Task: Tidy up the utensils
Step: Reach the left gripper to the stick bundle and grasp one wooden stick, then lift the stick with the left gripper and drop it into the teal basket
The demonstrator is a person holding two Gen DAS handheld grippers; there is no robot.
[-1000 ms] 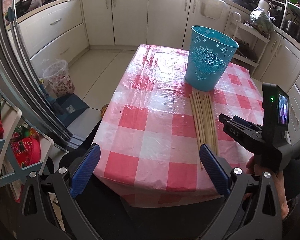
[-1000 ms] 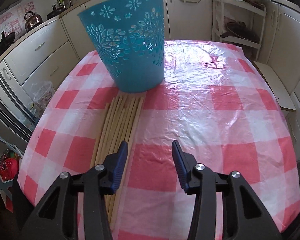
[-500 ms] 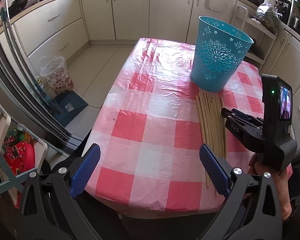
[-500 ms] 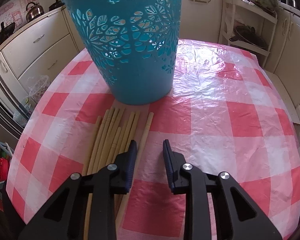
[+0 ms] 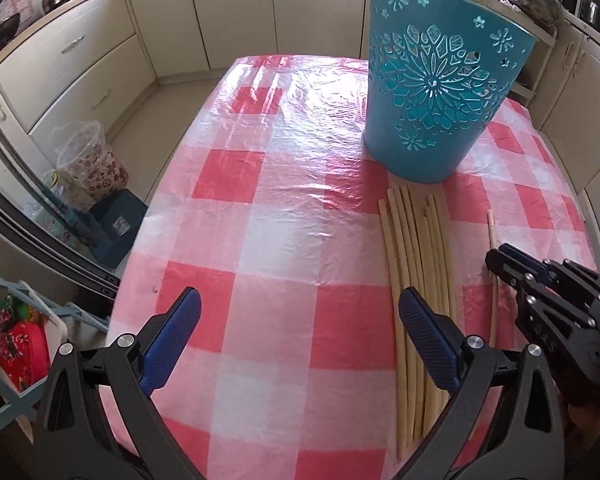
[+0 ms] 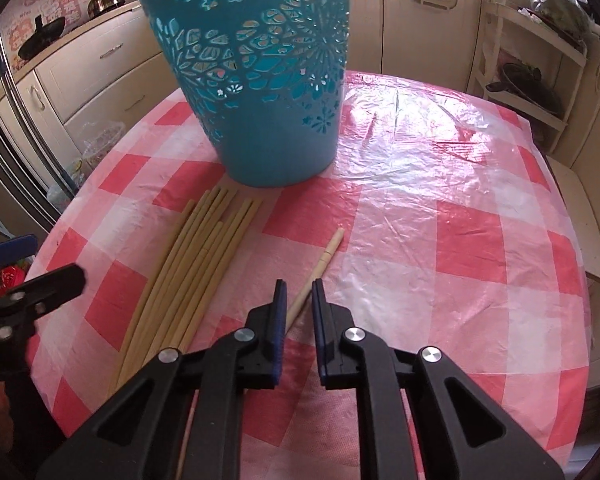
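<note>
pale wooden chopsticks (image 6: 188, 276) lie bunched on the red-checked tablecloth (image 6: 440, 216) just near of the teal cut-out plastic bin (image 6: 260, 92), none visibly inside; right gripper (image 6: 298, 300), jaws just closing, pinches one stray chopstick (image 6: 316, 268); left gripper (image 5: 300, 332) spread wide, empty
</note>
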